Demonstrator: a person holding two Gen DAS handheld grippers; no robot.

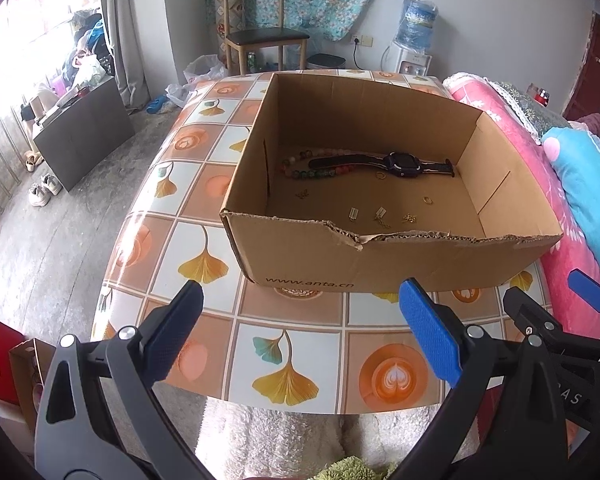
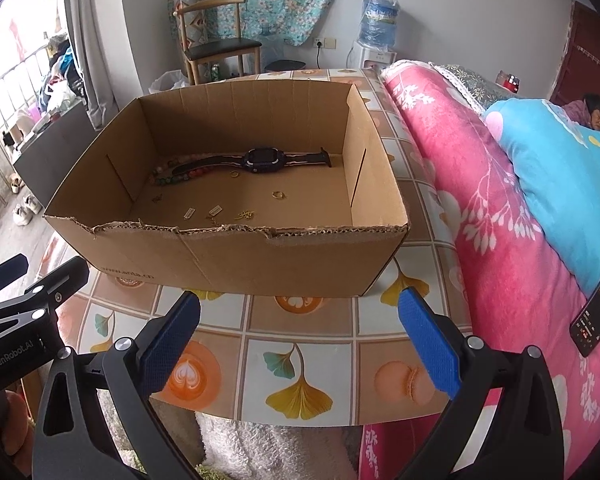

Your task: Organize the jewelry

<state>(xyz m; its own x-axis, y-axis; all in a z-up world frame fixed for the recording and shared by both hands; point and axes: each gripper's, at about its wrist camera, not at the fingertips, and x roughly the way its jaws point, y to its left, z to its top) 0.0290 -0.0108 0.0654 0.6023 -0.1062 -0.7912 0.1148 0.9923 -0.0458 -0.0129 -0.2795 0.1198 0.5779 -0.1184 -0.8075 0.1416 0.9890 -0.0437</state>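
Jewelry lies inside the open brown cardboard box (image 1: 380,252) on the tiled-pattern table (image 1: 300,320): a dark strapped wristwatch (image 1: 396,160), a multicoloured bead bracelet (image 1: 300,166), gold rings (image 1: 427,200) and small gold earrings (image 1: 380,216). Left hand-held gripper (image 1: 300,332) and right hand-held gripper (image 2: 300,332) hover before the box's near wall, both released and empty, well apart from the jewelry.
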